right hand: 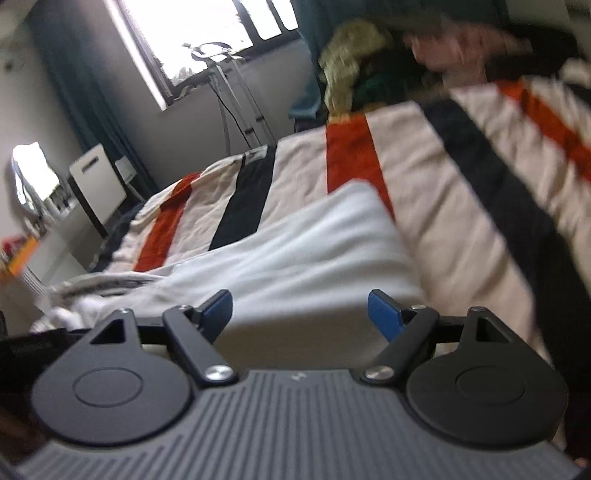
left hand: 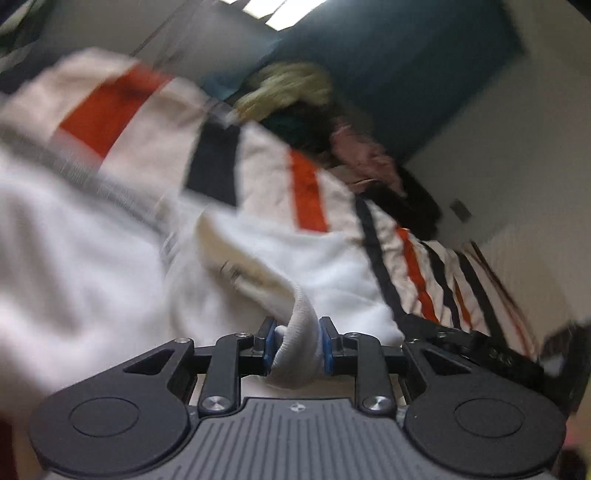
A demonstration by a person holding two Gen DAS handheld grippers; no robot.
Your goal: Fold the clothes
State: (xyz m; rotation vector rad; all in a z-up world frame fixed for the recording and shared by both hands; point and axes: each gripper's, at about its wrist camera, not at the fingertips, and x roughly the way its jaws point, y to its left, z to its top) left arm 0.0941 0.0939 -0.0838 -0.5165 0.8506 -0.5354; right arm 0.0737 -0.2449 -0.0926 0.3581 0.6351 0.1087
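Observation:
A white garment [left hand: 110, 258] lies on a bed with a striped cover [left hand: 306, 192]. My left gripper [left hand: 297, 347] is shut on a ribbed white edge of the garment, bunched between its blue pads. The other gripper shows at the right of the left wrist view [left hand: 461, 339]. In the right wrist view the white garment [right hand: 295, 258] lies flat and folded over, just ahead of my right gripper [right hand: 300, 314]. The right gripper is open and empty, its jaws wide apart above the cloth. The left wrist view is blurred.
The bed cover [right hand: 424, 166] has white, orange and dark stripes. A heap of other clothes [right hand: 354, 59] sits at the far end of the bed, also seen in the left wrist view [left hand: 295, 88]. A window [right hand: 192, 33], a stand [right hand: 236, 96] and a white dresser [right hand: 96, 177] stand beyond.

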